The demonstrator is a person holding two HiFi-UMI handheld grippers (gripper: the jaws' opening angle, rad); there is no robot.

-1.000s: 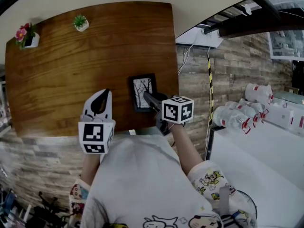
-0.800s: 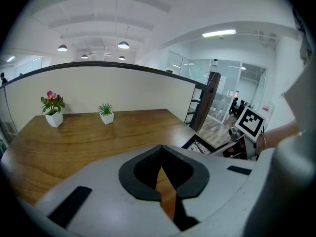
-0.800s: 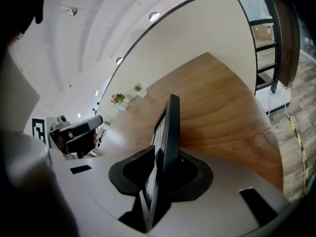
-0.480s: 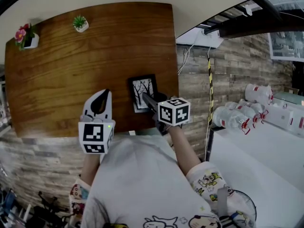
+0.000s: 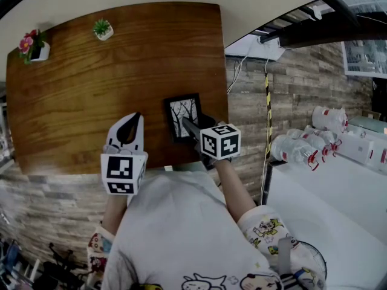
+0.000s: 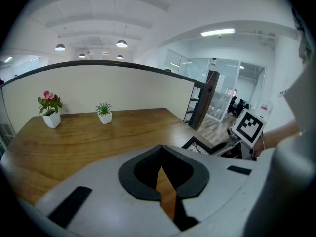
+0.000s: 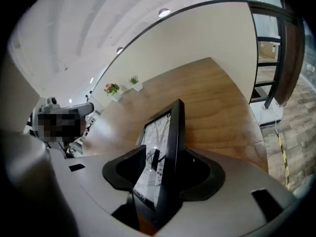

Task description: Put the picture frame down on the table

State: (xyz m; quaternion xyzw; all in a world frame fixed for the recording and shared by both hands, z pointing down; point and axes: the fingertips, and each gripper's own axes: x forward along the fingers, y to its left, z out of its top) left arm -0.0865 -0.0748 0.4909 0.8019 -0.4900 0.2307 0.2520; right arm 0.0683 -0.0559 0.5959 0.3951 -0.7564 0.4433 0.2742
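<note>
Our right claw (image 5: 192, 127) clamps the black rectangular picture frame (image 5: 183, 112) at the brown wooden desk's (image 5: 91, 95) near right. Our left claw (image 5: 134, 118) is closed and empty. Far left, a white square pot (image 5: 104, 34) holds a green plant and another white pot (image 5: 40, 52) holds pink flowers.

No words, brands or numbers can be read in any view. The cubes on the left gripper (image 5: 128, 125) and right gripper (image 5: 188, 124) carry only black-and-white square marker patterns. Fine print on the picture frame (image 5: 184, 115), held over the counter (image 5: 91, 89), and the labels on the bottles (image 5: 302, 150) are too small to read.
</note>
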